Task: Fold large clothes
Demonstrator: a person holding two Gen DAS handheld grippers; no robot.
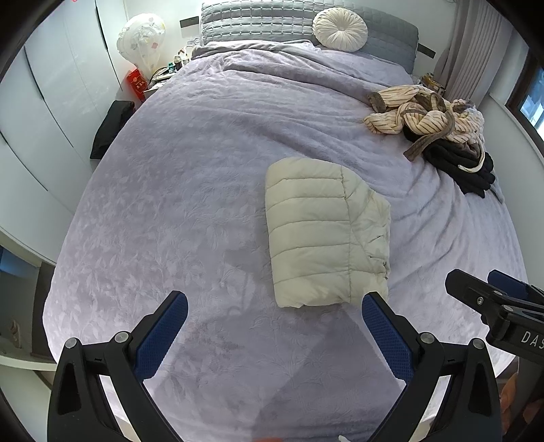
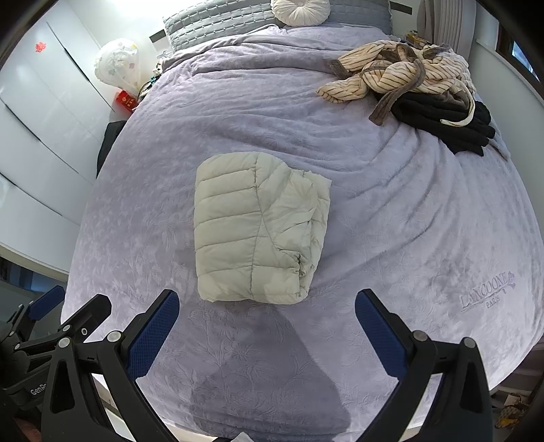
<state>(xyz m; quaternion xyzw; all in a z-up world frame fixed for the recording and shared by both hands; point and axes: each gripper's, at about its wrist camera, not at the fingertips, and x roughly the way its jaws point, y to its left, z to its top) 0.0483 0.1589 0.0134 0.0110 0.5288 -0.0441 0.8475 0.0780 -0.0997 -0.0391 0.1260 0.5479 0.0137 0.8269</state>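
Note:
A cream quilted puffer jacket lies folded into a compact rectangle on the lilac bedspread. My left gripper hovers open above the bed's near end, its right fingertip close to the jacket's near right corner, nothing between the pads. My right gripper is open too, just short of the jacket's near edge and holding nothing. Each gripper shows at the edge of the other's view.
A heap of unfolded clothes, striped cream fabric over black garments, sits at the bed's far right. A round white cushion rests on grey pillows. White wardrobes stand along the left; a window is at right.

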